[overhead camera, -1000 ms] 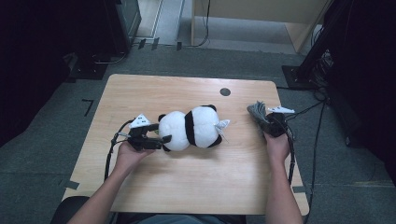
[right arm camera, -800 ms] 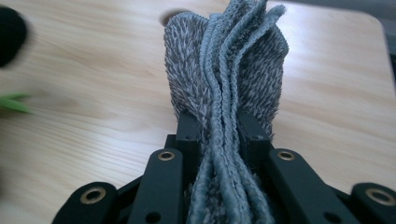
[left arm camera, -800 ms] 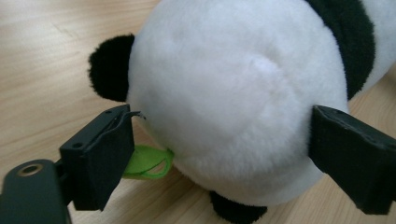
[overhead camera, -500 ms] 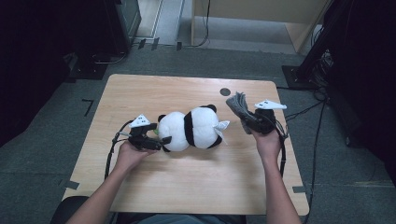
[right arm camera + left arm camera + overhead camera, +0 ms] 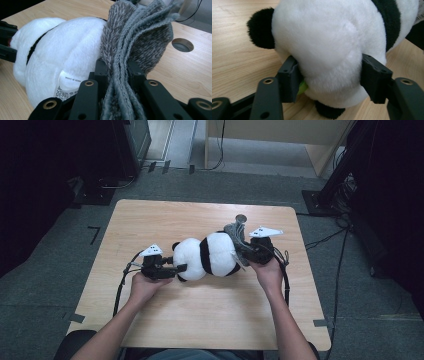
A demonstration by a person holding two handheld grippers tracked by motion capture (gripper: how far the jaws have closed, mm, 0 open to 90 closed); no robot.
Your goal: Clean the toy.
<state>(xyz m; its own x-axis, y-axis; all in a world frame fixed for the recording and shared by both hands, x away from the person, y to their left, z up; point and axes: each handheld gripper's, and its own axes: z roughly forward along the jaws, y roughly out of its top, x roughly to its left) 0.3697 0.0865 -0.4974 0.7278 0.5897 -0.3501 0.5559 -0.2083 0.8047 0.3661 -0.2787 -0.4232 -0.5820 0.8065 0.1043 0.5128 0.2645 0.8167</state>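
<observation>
Plush panda (image 5: 207, 256) lies on its side mid-frame on the tabletop (image 5: 200, 320), head end toward frame left. Left tongs (image 5: 176, 268) have just been closing; in the left gripper view both pads press into the white fur of the panda (image 5: 324, 50), so they grip it at partial width, with a bit of green (image 5: 302, 87) at the left pad. Right tongs (image 5: 239, 246) are clamped tight on a folded grey knit cloth (image 5: 235, 232), held right against the panda's right end; in the right gripper view the cloth (image 5: 135, 42) stands up between the jaws, touching the panda (image 5: 62, 47), whose sewn-in label (image 5: 66, 87) shows beside them. Round cable hole (image 5: 241, 218) in the tabletop sits just above the cloth. Cables (image 5: 325, 240) trail on the floor at frame right.
</observation>
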